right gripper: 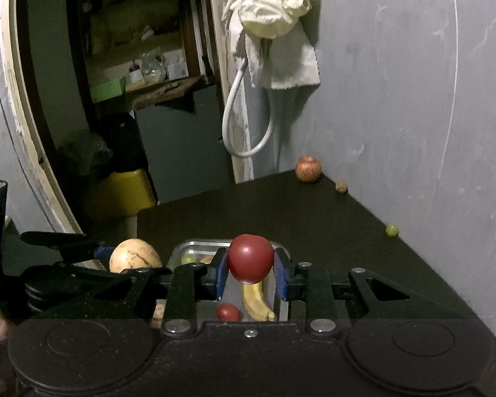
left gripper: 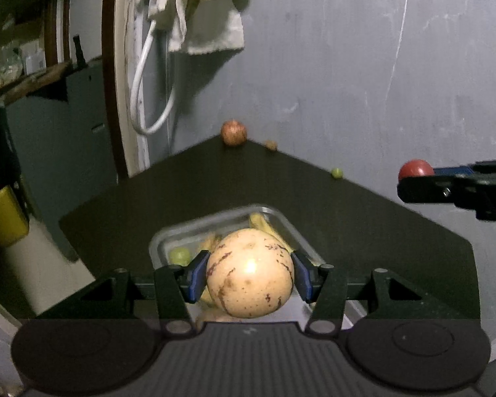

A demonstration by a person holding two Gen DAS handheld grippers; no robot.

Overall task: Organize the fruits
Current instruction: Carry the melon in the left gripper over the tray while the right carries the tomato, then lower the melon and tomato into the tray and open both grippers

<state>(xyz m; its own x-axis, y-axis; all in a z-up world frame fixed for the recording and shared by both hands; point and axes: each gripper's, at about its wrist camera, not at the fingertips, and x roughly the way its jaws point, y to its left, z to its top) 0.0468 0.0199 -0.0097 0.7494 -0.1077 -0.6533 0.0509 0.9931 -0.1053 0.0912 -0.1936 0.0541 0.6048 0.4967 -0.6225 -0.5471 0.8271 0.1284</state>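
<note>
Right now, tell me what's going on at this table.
A person is sorting fruit into a clear tray on the dark table with two handheld grippers. The left gripper grips a pale speckled fruit over the tray; the right gripper grips a red fruit above it. A banana already lies inside. An apple and two small fruits wait by the wall.

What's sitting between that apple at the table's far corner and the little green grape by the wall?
A small brown nut-like thing lies between the apple and the grape; both views show it.
</note>
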